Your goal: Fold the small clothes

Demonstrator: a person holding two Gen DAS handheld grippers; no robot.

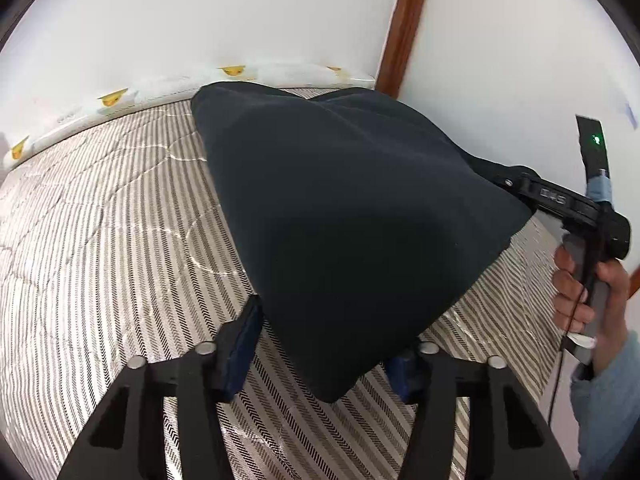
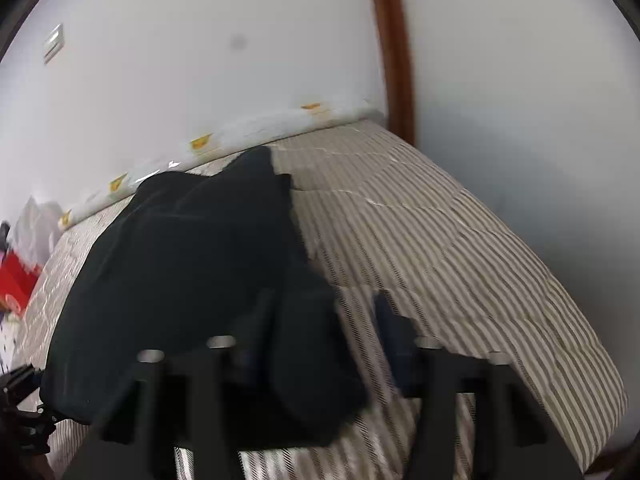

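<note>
A dark navy garment [image 1: 352, 216] of soft, matte knit cloth is seen raised off the bed [image 1: 100, 240] and draped in a broad, rounded triangle with its lowest point nearest the lens. The bed is covered by a quilted spread in fine beige and white herringbone stripes, with pale stitching lines crossing it. Along the far edge lies a white bolster strip [image 1: 120, 98] printed with small yellow motifs, set against a plain white wall [image 1: 200, 12]. A brown wooden post [image 1: 404, 24] stands upright at the far right.

In the left wrist view, the left tongs [image 1: 324, 356] stand with the jaws parted; the garment's near tip hangs between them, and only the right pad appears to touch cloth, though that pad is largely hidden. The right tongs [image 1: 508, 182] are seen at the garment's right corner, carried by a hand [image 1: 588, 292] in a light blue sleeve [image 1: 608, 396]; their tips are hidden under the fabric there.

In the right wrist view, blurred by motion, the right tongs [image 2: 320, 344] are parted, the left finger buried behind folded cloth and the right finger clear of it. The garment [image 2: 192, 264] spreads to the left over the striped spread [image 2: 460, 248]. A red object [image 2: 16, 284] lies at the far left edge.
</note>
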